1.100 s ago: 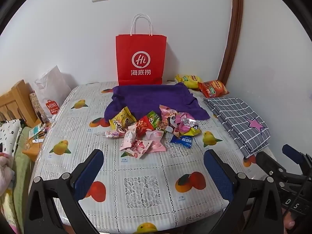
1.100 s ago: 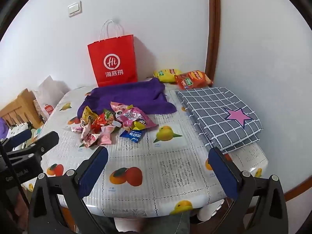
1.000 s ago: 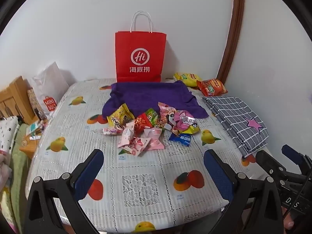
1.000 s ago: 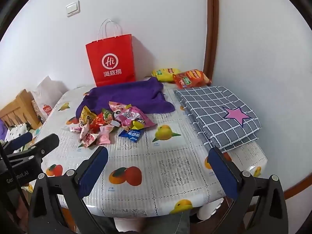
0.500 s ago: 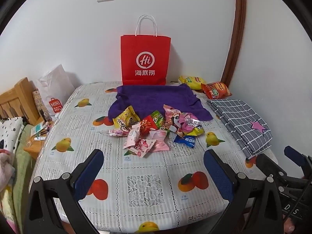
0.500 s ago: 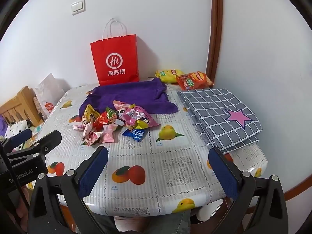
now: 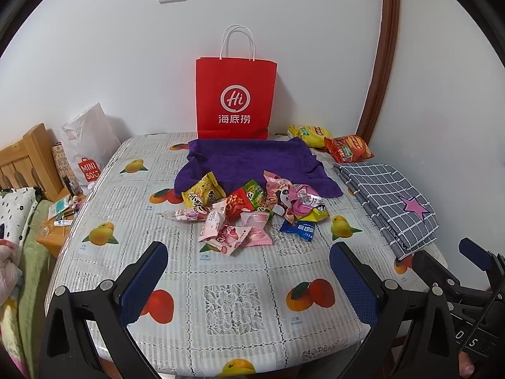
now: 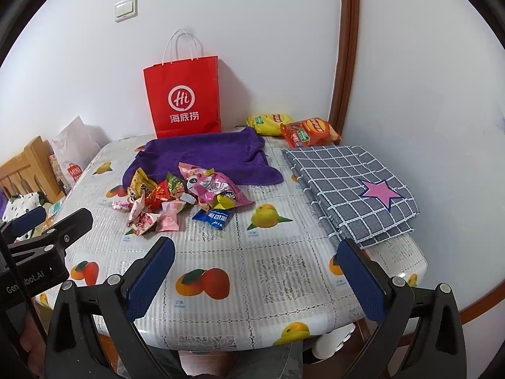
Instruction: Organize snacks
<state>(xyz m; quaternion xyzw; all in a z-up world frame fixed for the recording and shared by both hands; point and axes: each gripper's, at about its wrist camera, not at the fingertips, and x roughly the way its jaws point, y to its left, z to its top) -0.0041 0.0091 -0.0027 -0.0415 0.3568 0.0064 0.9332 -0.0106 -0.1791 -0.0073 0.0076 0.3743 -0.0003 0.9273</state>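
A pile of small snack packets (image 7: 249, 208) in pink, yellow, red, green and blue lies mid-table, partly on a purple towel (image 7: 252, 161); it also shows in the right wrist view (image 8: 183, 197). A red paper bag (image 7: 235, 94) stands upright against the wall behind the towel. Yellow (image 7: 307, 132) and orange (image 7: 348, 148) chip bags lie at the back right. My left gripper (image 7: 249, 262) is open and empty above the near table edge. My right gripper (image 8: 257, 260) is open and empty, also at the near edge, to the right of the left one.
A folded grey checked cloth (image 8: 350, 186) with a pink star lies on the table's right side. The table (image 7: 240, 303) has a fruit-print cover. A white shopping bag (image 7: 85, 145), a wooden bed frame (image 7: 22, 161) and a cluttered side table stand to the left.
Both views shifted slightly; the table and snacks now sit a little lower and nearer in frame. Both grippers stay open and nothing on the table has moved.
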